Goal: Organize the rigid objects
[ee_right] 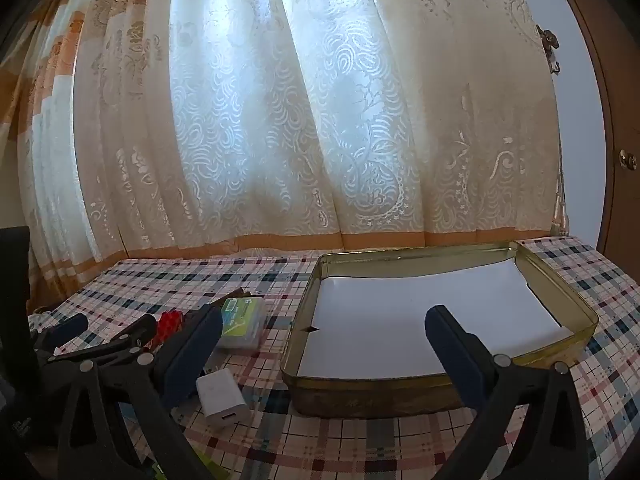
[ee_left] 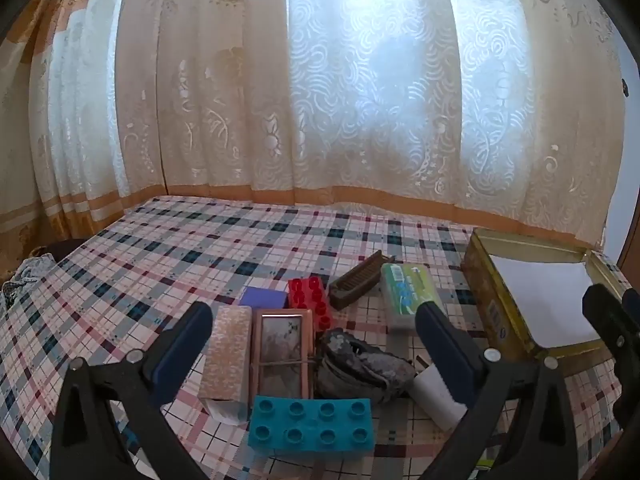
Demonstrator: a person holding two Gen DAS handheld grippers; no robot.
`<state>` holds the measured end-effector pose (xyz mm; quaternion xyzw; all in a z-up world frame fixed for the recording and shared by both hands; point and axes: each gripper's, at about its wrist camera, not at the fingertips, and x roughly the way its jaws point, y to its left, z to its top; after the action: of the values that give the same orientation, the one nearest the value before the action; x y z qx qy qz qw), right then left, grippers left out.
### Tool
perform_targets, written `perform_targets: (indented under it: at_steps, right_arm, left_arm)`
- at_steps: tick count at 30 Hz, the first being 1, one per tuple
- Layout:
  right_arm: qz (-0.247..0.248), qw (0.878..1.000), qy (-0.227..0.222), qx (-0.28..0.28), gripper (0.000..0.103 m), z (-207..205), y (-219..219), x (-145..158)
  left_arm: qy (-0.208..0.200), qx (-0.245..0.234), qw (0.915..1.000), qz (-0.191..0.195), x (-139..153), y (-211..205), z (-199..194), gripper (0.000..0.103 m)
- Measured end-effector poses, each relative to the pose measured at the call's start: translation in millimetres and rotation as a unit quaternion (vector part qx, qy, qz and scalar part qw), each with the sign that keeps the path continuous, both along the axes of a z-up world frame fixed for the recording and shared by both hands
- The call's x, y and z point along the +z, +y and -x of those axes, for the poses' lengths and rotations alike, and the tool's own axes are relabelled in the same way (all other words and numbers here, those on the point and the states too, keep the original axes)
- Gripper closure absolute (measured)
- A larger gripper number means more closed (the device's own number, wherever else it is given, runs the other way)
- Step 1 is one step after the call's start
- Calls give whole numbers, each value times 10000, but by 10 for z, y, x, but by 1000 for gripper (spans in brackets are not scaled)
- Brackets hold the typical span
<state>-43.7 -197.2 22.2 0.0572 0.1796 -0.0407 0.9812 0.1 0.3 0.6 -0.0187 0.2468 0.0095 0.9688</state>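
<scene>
A pile of small objects lies on the plaid tablecloth (ee_left: pixel 160 248). It holds a teal brick (ee_left: pixel 312 428), a red brick (ee_left: pixel 310 300), a pink patterned box (ee_left: pixel 226 356), a pink framed case (ee_left: pixel 282 352), a grey crumpled lump (ee_left: pixel 360 364), a white charger (ee_left: pixel 434 400), a green-and-white box (ee_left: pixel 408 296) and a brown ridged piece (ee_left: pixel 356 280). My left gripper (ee_left: pixel 314 314) hangs open above this pile, holding nothing. My right gripper (ee_right: pixel 324 320) is open and empty over the near edge of a gold tin (ee_right: pixel 360 396) lined with white paper.
The tin (ee_left: pixel 486 300) stands right of the pile, and the right gripper (ee_left: pixel 616 304) shows beyond it. A purple card (ee_left: pixel 262 298) lies behind the boxes. Curtains (ee_left: pixel 320 100) close off the far table edge. A brown door (ee_right: pixel 620 140) is at the right.
</scene>
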Motion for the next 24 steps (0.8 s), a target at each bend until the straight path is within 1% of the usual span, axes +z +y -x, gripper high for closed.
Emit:
perform_targets:
  at_steps: [1,2,3,4,5,6,12,24]
  right_arm:
    - [-3,10000,19,-4,0,-15,7,-7]
    - [-9,10000,33,-7,0,-33,18,-15]
    - [-21,10000,40,-9,0,-52,31,-23]
    - [-32,10000,42,-11,0,-75,50,-32]
    - [-84,9999,-120,9,0,4,14,5]
    - [-78,9999,-125,10,0,6,9,7]
    - [37,10000,-78,4,0,-2,58,-11]
    - [25,10000,-40,14,0,-2,39,2]
  left_arm:
    - [-25,20,10000,-3,2,2,-5,0]
    - [-50,16,9999,-117,-37,-57,1,0]
    - [-99,-26,9999,-36,-9,-21,20,0]
    - [-116,-31,9999,-40,-8,-21,25,0]
    - [-107,-28,9999,-32,-12,-19,24,0]
    - [-103,-33,9999,-25,-8,-24,34,0]
    - [48,-28,9999,105,-35,23,-8,0]
    - [121,-9,9999,97,-64,21,-23,0]
